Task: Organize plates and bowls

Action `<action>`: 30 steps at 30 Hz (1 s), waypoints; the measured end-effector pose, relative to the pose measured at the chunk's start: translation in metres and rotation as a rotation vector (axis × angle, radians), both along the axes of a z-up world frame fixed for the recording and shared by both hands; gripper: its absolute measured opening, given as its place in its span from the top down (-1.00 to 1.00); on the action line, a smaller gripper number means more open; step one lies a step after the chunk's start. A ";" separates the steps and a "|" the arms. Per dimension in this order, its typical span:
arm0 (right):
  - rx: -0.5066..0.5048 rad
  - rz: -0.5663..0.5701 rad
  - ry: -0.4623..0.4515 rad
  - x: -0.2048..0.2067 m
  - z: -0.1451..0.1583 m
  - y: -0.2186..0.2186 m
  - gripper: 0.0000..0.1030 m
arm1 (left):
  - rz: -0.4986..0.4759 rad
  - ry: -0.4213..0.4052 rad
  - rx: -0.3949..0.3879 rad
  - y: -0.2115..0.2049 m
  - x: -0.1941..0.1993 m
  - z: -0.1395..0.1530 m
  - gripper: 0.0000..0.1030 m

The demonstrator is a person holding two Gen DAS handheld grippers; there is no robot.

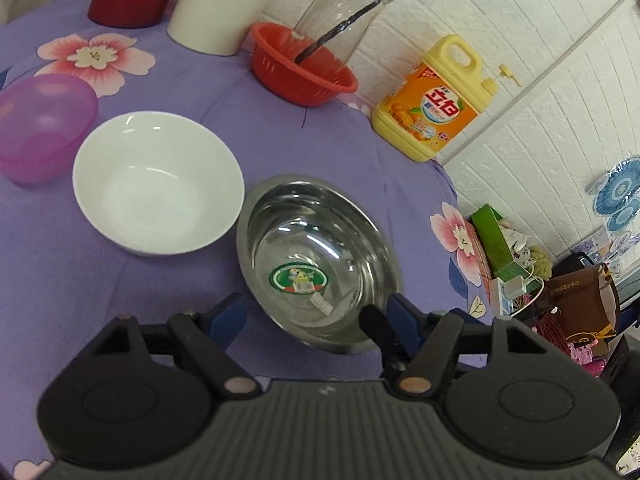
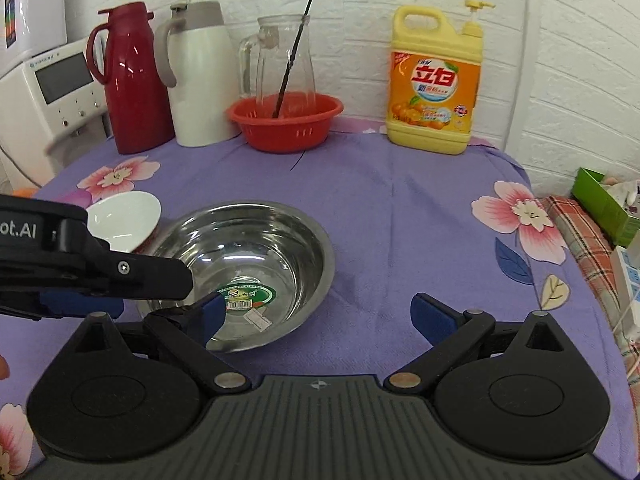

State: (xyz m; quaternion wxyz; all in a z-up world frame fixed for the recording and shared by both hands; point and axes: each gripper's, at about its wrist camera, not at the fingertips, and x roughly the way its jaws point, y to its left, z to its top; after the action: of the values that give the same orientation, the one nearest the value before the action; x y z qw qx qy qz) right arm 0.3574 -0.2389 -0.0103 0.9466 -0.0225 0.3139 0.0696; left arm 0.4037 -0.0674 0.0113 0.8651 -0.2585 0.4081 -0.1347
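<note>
A steel bowl [image 1: 316, 260] with a green sticker sits on the purple flowered cloth, also in the right wrist view [image 2: 248, 256]. A white bowl [image 1: 158, 182] stands just left of it, partly hidden in the right wrist view [image 2: 124, 216]. A translucent purple bowl [image 1: 42, 126] sits further left. My left gripper [image 1: 316, 320] is open, its jaws astride the steel bowl's near rim; it shows from the side in the right wrist view [image 2: 160, 280]. My right gripper [image 2: 320, 316] is open and empty, its left finger over the steel bowl's near rim.
At the back stand a red thermos [image 2: 130, 80], a white thermos [image 2: 196, 76], a red basket [image 2: 286, 120] holding a glass jug [image 2: 284, 64] with a stick, and a yellow detergent bottle [image 2: 434, 80]. The table's right edge [image 2: 560, 280] drops to boxes and clutter.
</note>
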 end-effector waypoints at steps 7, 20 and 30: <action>-0.003 0.035 0.069 0.041 -0.015 0.011 -1.00 | 0.022 0.028 0.001 0.000 0.026 -0.014 -0.12; 0.051 0.112 0.043 0.014 -0.008 0.024 -1.00 | -0.054 -0.029 0.072 -0.002 0.008 -0.001 0.24; 0.051 0.110 -0.013 -0.075 0.010 0.030 -1.00 | -0.133 -0.097 0.082 0.005 -0.086 0.019 0.25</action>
State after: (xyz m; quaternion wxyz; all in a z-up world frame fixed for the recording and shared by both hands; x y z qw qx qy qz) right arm 0.2822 -0.2088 -0.0004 0.9437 -0.0162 0.3040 0.1291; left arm 0.3179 -0.0622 0.0304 0.8829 -0.1882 0.3872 -0.1875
